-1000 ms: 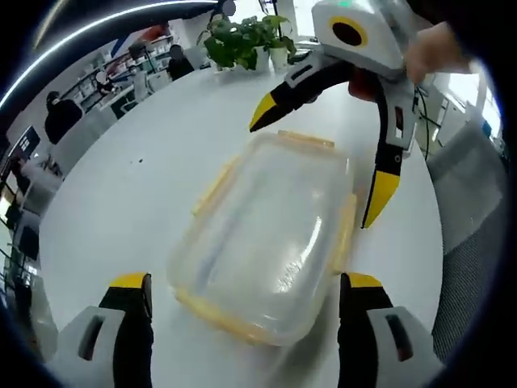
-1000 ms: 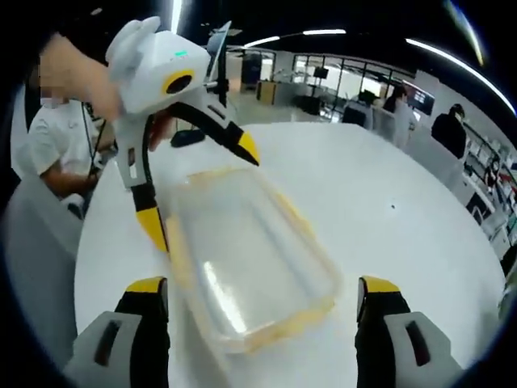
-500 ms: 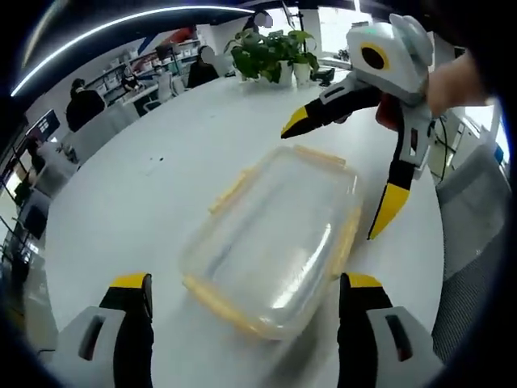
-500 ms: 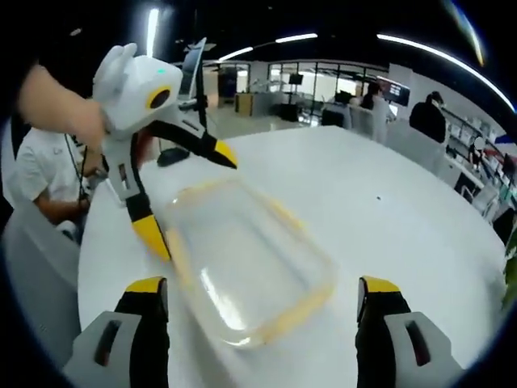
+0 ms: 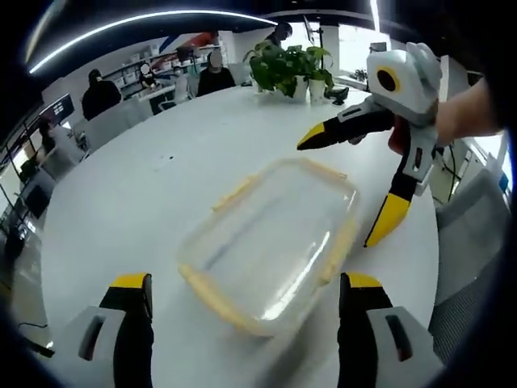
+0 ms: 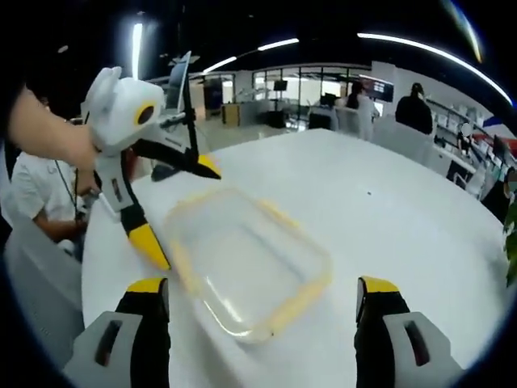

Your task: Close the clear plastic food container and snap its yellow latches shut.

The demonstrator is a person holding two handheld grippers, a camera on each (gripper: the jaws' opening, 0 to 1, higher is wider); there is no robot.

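The clear plastic container point(image 5: 275, 242) lies flat on the white round table point(image 5: 137, 202), lid resting on it, with yellow latches along its edges. In the left gripper view my left gripper point(image 5: 242, 287) is open, its jaws standing either side of the container's near end. The right gripper point(image 5: 346, 187) hovers open at the far right corner, one tip above the far edge, one beside the right latch. From the right gripper view the container point(image 6: 246, 271) sits between my open right gripper point(image 6: 260, 287) jaws, and the left gripper point(image 6: 184, 214) is open at its far left corner.
Potted plants point(image 5: 291, 69) stand at the table's far edge. A grey chair point(image 5: 472, 242) is off the right side. A seated person in white point(image 6: 36, 186) is beyond the table's left edge, and a dark object point(image 6: 170, 171) lies near there. Desks and people fill the background.
Both cameras have drawn back and up from the container, which looks smaller now. Each gripper's tips are a little farther from the lid. The container has not moved on the table.
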